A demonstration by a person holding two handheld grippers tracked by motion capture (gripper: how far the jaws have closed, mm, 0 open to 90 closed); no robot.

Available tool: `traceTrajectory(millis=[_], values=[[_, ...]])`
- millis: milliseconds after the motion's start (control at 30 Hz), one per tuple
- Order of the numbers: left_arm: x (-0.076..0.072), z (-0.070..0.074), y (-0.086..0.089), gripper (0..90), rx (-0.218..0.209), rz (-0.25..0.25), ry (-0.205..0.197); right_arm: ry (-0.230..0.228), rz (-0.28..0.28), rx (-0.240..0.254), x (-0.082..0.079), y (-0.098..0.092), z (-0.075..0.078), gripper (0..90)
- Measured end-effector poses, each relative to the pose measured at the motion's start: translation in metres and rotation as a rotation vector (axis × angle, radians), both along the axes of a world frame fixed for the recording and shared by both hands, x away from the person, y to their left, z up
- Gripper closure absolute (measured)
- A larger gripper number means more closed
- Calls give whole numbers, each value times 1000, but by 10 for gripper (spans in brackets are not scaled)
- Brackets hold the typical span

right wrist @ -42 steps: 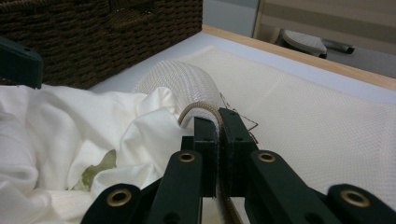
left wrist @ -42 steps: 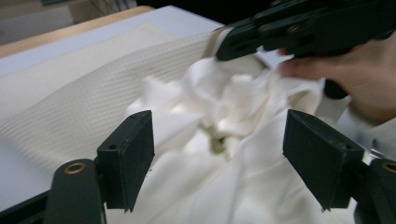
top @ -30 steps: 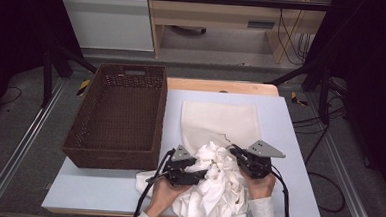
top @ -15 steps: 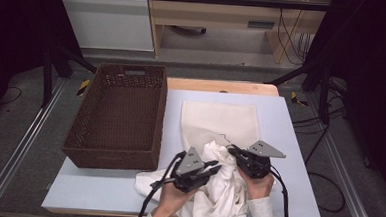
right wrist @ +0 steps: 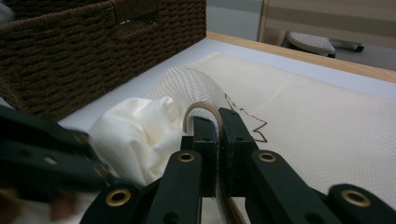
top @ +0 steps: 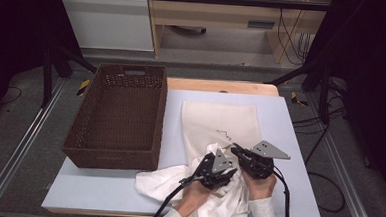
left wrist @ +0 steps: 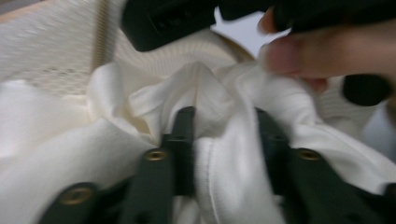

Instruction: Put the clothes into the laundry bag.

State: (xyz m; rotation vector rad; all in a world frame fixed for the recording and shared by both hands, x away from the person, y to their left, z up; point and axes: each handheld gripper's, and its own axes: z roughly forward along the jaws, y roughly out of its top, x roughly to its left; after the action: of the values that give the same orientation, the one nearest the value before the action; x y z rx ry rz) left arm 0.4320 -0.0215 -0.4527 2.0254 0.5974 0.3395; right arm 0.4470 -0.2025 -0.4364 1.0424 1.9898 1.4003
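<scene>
A cream mesh bag (top: 220,121) lies flat on the table, its mouth toward me. My right gripper (top: 235,151) is shut on the bag's corded rim (right wrist: 205,108) and holds it lifted. A crumpled white garment (top: 162,184) spreads from the table's front edge up to that mouth. My left gripper (top: 228,169) sits close beside the right one, pushed into the garment. In the left gripper view its jaws (left wrist: 224,135) have just been opening and stand apart, with a fold of the garment (left wrist: 219,172) bulging between them. The mesh (left wrist: 46,42) lies just beyond.
A dark brown wicker basket (top: 111,157) stands on the left half of the table, near the bag (right wrist: 317,116) and the garment (right wrist: 135,135). The pale blue tabletop (top: 101,191) shows bare at the front left. A wooden bench stands beyond the far edge.
My left gripper has moved right, up against the right gripper and the bag's mouth, carrying white cloth with it. The pile in front has thinned. My right gripper has kept still.
</scene>
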Motion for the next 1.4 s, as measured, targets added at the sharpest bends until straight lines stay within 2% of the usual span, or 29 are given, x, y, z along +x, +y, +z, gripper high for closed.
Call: traceTrajectory(millis=[33, 67, 100, 133, 167, 233, 267, 367, 400, 433, 467, 500, 567, 633, 700, 767, 833, 900, 933, 967, 1067, 1133, 1167, 1200, 1233, 1300, 1333, 1367, 1400], values=[[0, 0, 0, 483, 0, 0, 0, 0, 0, 0, 0, 0, 0, 863], [-5, 8, 8, 483, -19, 21, -10, 0, -1, 2, 0, -1, 0, 863], [-13, 20, 23, 348, -44, 50, -59, 7, -5, 14, 0, -4, -1, 862], [-16, 26, 32, 330, -43, 74, -98, 11, -10, 18, 0, -4, -1, 860], [-16, 30, 39, 297, -27, 107, -123, 9, -8, 15, 0, -3, -1, 859], [-8, 32, 52, 235, 18, 159, -113, 12, -6, 13, 0, -2, -2, 854], [-1, 28, 57, 224, 23, 163, -83, 9, -4, 3, 0, -1, -2, 854], [25, 7, 63, 219, -32, 118, 96, 14, -3, -4, 0, 1, -3, 857], [25, 7, 63, 232, -32, 118, 96, 14, -3, -4, 0, 1, -3, 857], [39, -7, 62, 285, -100, 56, 243, 21, -4, -7, 1, 2, -4, 863], [42, -13, 61, 333, -120, 43, 281, 21, -2, -10, 1, 2, -5, 864], [41, -14, 60, 394, -117, 48, 273, 24, -1, -15, 2, 2, -5, 864], [35, -9, 61, 610, -115, 39, 225, 26, -1, -24, 2, 3, -7, 865], [22, -1, 57, 717, -69, 32, 134, 27, 0, -16, 3, 3, -7, 865], [7, 8, 52, 740, -52, 21, 60, 23, -2, -9, 3, 2, -6, 866], [-7, 19, 46, 741, -59, -2, -3, 20, -5, 1, 2, 0, -5, 866], [-17, 28, 38, 737, -53, -29, -47, 19, -2, 14, 2, -1, -4, 866], [-21, 31, 27, 725, -26, -41, -86, 12, 1, 25, 2, -2, -4, 867], [-21, 31, 27, 717, -26, -41, -86, 12, 0, 30, 1, -2, -3, 867], [-17, 29, 16, 709, -6, -43, -87, 9, -2, 33, 1, -3, -2, 868], [-7, 23, 5, 701, 19, -35, -56, 1, -5, 38, 0, -4, -1, 868], [8, 12, -7, 700, 106, 0, -33, -12, -1, 51, -1, -7, 1, 868], [8, 12, -7, 700, 106, 0, -33, -12, -1, 51, -1, -7, 1, 868], [20, 1, -12, 695, 156, 25, -25, -27, 17, 76, -2, -8, 5, 868], [26, -3, -11, 688, 154, 37, -9, -33, 20, 77, -4, -8, 7, 868], [35, -5, -5, 673, 107, 47, 45, -41, 23, 61, -5, -6, 9, 867], [36, -4, -3, 663, 95, 49, 53, -40, 21, 53, -5, -6, 8, 867], [36, -4, -3, 646, 95, 49, 53, -32, 18, 49, -5, -6, 7, 867], [32, -3, 0, 617, 96, 57, 25, -27, 19, 51, -4, -6, 5, 867]])
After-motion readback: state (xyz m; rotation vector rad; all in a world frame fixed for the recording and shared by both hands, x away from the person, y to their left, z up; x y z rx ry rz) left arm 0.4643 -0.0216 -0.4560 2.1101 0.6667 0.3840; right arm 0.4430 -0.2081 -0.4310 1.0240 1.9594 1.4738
